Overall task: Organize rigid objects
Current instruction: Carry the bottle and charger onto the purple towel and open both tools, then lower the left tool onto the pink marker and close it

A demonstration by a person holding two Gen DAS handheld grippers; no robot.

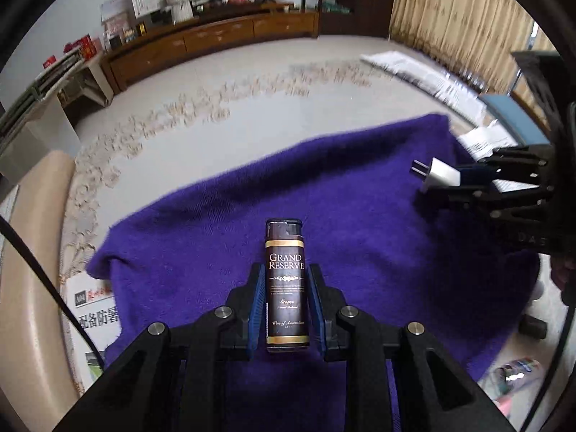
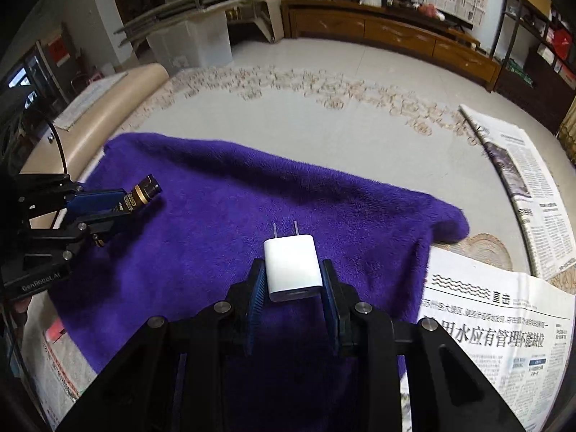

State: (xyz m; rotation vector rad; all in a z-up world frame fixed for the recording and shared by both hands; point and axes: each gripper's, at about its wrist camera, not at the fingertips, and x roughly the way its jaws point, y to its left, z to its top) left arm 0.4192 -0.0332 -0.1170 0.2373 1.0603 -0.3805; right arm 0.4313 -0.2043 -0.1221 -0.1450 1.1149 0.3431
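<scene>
Two small things are up in the air. We hold the brown lighter (image 1: 287,284) in our left gripper (image 1: 287,302), jaws squeezed on it. We hold the white plug (image 2: 292,268) in our right gripper (image 2: 292,298), jaws squeezed on it too. Both hang over the purple blanket (image 1: 360,216), well apart. We think both still need a spot to be put down.

The left tongs (image 1: 287,288) clamp a brown lighter (image 1: 287,284) above the purple blanket (image 1: 360,216); at three o'clock, the right tongs (image 1: 437,180) grip a white charger (image 1: 437,173).
</scene>
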